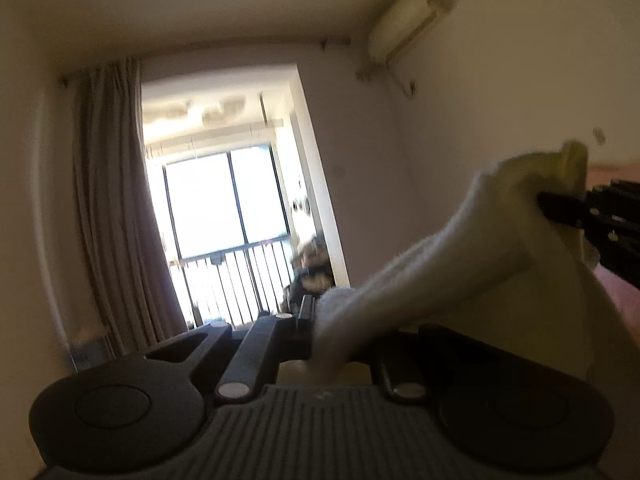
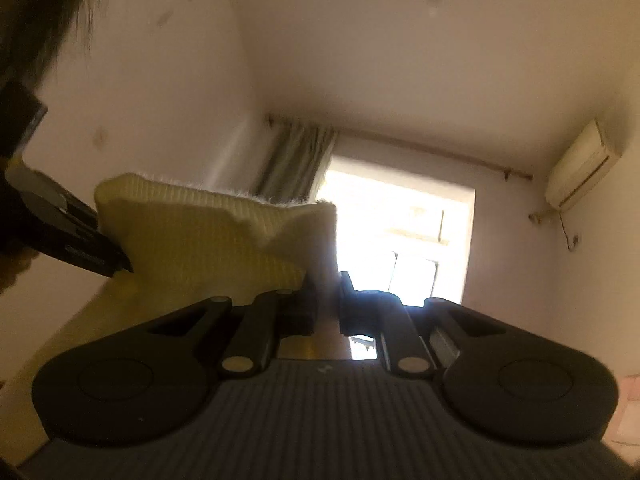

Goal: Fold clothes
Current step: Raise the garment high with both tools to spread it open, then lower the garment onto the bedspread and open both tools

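Mostly blurred: garment [image 2: 200,236], both tools' tips buried.

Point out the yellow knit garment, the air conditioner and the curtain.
Yellow knit garment [image 2: 192,236]: right wrist view, ribbed panel between the grippers.
Air conditioner [image 2: 582,164]: right wrist view, front casing.
Curtain [image 1: 116,208]: left wrist view, middle folds.

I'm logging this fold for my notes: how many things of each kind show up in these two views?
Pale yellow knit garment: 1
Claws, left claw and right claw, both shut on the garment: 2
Curtain: 1
Window: 1
Air conditioner: 1
Total: 6
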`<action>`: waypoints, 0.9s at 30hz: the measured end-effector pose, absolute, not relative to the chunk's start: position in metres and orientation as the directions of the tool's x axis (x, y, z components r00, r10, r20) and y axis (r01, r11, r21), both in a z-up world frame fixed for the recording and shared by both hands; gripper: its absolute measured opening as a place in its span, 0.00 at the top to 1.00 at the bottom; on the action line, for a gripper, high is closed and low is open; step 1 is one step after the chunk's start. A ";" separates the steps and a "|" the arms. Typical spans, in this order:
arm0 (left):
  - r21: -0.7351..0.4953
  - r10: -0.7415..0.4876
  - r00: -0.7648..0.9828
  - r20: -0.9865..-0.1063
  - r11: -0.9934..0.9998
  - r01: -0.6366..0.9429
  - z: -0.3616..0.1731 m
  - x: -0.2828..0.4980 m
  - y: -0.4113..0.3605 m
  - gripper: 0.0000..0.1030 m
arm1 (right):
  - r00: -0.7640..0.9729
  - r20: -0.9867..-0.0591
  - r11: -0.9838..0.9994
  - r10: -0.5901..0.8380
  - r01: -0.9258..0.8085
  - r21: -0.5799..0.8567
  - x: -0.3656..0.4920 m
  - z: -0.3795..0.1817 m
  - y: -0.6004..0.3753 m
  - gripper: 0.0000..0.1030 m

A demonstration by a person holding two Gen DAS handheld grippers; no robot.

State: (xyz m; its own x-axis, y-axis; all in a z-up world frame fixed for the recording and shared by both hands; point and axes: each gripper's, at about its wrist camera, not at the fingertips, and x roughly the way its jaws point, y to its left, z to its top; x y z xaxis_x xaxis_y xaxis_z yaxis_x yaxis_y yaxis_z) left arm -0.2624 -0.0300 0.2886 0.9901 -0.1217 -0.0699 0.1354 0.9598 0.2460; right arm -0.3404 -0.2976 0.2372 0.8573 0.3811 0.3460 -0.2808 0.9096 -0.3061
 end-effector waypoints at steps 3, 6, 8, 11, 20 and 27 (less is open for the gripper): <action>0.213 -0.114 0.984 -0.139 0.967 0.142 0.260 -0.207 -0.016 0.91 | 0.890 0.276 0.909 0.363 -0.273 -0.315 -0.288 0.221 -0.284 0.92; 0.170 -0.092 0.971 -0.219 0.977 0.130 0.231 -0.136 0.002 0.91 | 0.915 0.204 0.904 0.347 -0.269 -0.332 -0.226 0.206 -0.264 0.92; 0.144 -0.074 0.960 -0.271 0.983 0.117 0.209 -0.085 0.014 0.91 | 0.930 0.156 0.897 0.334 -0.263 -0.354 -0.182 0.193 -0.246 0.92; 0.137 -0.040 0.946 -0.322 0.987 0.089 0.168 -0.011 0.024 0.90 | 0.946 0.069 0.891 0.315 -0.270 -0.365 -0.111 0.170 -0.215 0.92; 0.184 0.090 0.639 -0.764 0.979 0.083 -0.070 0.163 0.054 0.59 | 0.813 -0.538 0.894 0.224 -0.391 -0.219 0.125 -0.003 -0.181 0.80; 0.090 0.006 0.677 -0.736 0.992 0.090 -0.078 0.133 0.086 0.45 | 0.729 -0.649 0.945 0.217 -0.325 -0.049 0.143 -0.047 -0.215 0.66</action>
State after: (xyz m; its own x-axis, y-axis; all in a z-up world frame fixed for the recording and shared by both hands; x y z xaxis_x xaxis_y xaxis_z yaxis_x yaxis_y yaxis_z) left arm 0.1334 0.0862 -0.0780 0.6774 0.0056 -0.7356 0.0898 0.9919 0.0903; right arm 0.1427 -0.2152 -0.0468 0.7290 0.2173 -0.6491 -0.3248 0.9445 -0.0486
